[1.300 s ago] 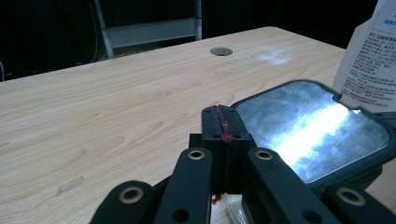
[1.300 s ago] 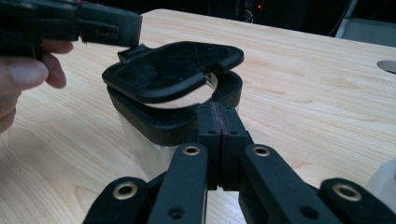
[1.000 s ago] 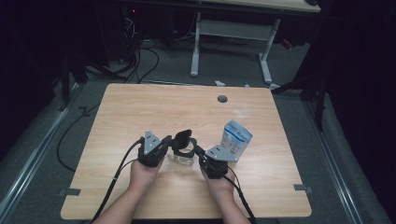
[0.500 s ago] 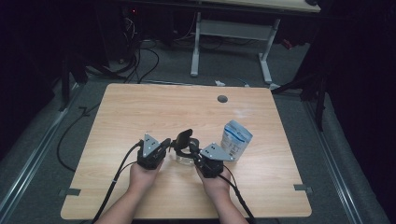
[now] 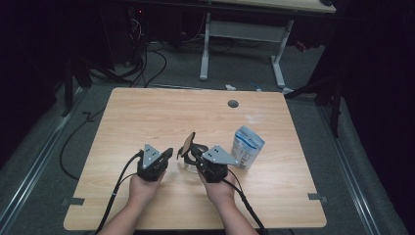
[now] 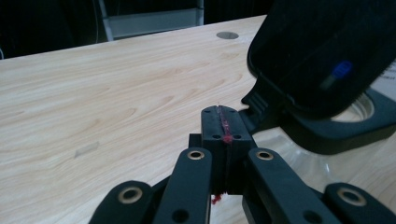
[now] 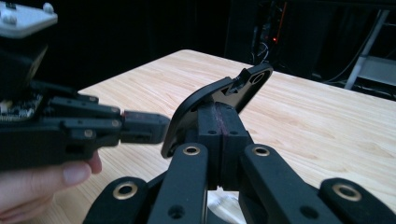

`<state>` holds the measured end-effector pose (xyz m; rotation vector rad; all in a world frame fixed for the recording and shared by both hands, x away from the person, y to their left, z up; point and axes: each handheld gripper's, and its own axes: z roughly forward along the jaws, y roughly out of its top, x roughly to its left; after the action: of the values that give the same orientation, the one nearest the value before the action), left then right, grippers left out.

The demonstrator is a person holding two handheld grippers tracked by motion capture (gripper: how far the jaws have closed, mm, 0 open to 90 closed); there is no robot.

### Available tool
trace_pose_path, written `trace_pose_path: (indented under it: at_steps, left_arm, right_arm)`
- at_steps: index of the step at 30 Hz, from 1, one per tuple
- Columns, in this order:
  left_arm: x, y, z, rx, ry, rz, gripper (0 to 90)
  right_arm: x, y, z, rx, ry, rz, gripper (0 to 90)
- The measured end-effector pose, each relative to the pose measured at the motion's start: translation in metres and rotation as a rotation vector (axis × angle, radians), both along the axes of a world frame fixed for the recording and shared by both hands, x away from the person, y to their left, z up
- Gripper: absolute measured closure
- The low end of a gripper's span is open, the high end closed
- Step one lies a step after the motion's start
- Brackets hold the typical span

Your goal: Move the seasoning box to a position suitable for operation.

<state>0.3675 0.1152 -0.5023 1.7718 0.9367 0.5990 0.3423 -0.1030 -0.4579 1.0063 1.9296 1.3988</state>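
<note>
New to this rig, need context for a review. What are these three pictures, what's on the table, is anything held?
No robot arm: a person holds a black two-jaw hand-held gripper in each hand. The high view looks down on the light wooden table; the other two views ride on the grippers, looking along their jaws. The left hand-held gripper is shut, empty, its tip beside a clear container with a black flip-up lid. The right hand-held gripper is shut against that open lid; whether it pinches it is unclear. A white-and-blue pouch stands beside it.

High view: overhead, facing forward-down, far. Gripper views: low, close along jaws. All share the tabletop [image 5: 161, 117].
</note>
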Motion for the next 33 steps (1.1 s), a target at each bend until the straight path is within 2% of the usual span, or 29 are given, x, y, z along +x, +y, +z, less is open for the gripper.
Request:
trace_pose_path:
  at_steps: [8, 12, 17, 20, 22, 26, 30, 31, 33]
  left_arm:
    - [-0.006, 0.012, -0.004, -0.006, 0.016, 0.001, 83.1]
    - [-0.009, 0.012, -0.005, -0.001, 0.017, -0.01, 79.9]
    - [-0.013, 0.009, -0.005, -0.017, 0.013, -0.039, 76.6]
    - [-0.018, 0.006, -0.004, -0.017, 0.007, -0.055, 77.6]
    - [-0.021, 0.004, -0.004, -0.026, 0.004, -0.061, 80.8]
    - [-0.028, 0.0, -0.001, -0.043, -0.003, -0.07, 89.7]
    - [-0.034, -0.008, 0.003, -0.052, -0.014, -0.097, 89.9]
    - [-0.036, -0.011, 0.005, -0.055, -0.016, -0.106, 89.9]
    - [-0.038, -0.017, 0.009, -0.066, -0.025, -0.117, 89.9]
  right_arm:
    - [0.006, 0.017, 0.004, 0.001, -0.004, 0.025, 89.8]
    - [0.009, 0.023, 0.005, -0.001, -0.003, 0.036, 89.9]
    - [0.01, 0.026, 0.005, 0.006, 0.003, 0.043, 89.8]
    - [0.009, 0.026, 0.003, -0.005, 0.008, 0.049, 89.8]
    - [0.008, 0.023, 0.002, -0.01, 0.008, 0.045, 89.8]
    - [0.002, 0.001, -0.003, -0.017, 0.004, 0.008, 89.8]
    - [-0.007, -0.025, -0.018, -0.035, 0.025, -0.039, 89.9]
    - [-0.01, -0.035, -0.027, -0.03, 0.046, -0.055, 89.9]
    - [-0.01, -0.038, -0.029, -0.028, 0.051, -0.06, 89.9]
